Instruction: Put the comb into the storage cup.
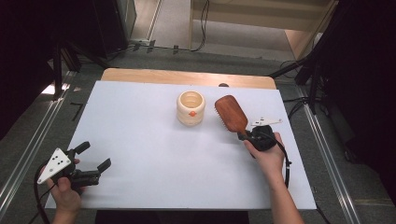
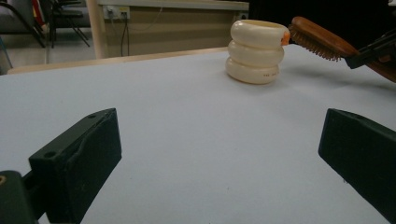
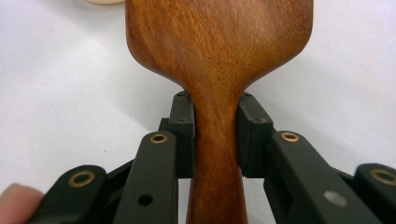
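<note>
Right gripper (image 3: 216, 135) pinches the wooden hairbrush (image 1: 231, 113) by its handle, just beside the cream holder (image 1: 191, 108). Left gripper (image 2: 219, 158) jaws spread, nothing between.

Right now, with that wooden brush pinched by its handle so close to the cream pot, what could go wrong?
The right gripper holds the hairbrush only at its narrow handle, so the heavy head might twist or slip out. The brush head hangs very near the ribbed cream pot; a careless swing could knock it over. The left gripper rests open far away, too distant to steady the pot.
</note>
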A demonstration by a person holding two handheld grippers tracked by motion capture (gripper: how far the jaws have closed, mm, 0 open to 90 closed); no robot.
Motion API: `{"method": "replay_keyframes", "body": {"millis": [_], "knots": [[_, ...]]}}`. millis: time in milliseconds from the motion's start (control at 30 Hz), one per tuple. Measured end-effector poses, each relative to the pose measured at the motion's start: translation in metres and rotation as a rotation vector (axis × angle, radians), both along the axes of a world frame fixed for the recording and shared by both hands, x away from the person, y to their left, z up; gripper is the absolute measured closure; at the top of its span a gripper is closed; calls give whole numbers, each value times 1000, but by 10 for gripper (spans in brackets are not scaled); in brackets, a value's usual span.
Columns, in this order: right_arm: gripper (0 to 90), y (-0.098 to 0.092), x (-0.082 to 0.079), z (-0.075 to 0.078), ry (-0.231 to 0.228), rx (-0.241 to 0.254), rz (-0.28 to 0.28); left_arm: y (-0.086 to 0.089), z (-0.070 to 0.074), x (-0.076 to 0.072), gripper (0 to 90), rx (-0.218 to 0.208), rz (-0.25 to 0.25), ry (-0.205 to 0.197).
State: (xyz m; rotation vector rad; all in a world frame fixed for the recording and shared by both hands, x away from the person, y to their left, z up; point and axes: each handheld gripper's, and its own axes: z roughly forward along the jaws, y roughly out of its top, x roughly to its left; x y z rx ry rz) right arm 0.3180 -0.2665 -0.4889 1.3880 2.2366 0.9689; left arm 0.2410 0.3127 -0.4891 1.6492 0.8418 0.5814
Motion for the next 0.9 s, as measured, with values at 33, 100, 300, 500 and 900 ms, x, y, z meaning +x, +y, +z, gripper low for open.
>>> {"method": "replay_keyframes", "body": {"millis": [33,100,300,500,900], "knots": [[700,0,-1,0,-12,2,0,0,0,0,0,0,0,0],[700,1,-3,0,-17,17,1,0,0,0,0,1,-2,-1],[700,4,-10,1,-47,30,0,0,0,0,1,2,-7,-2],[700,6,-17,3,-75,46,3,1,1,0,0,0,-11,-2],[700,11,-27,9,-116,78,20,-3,2,-1,0,28,-16,-10]]}}
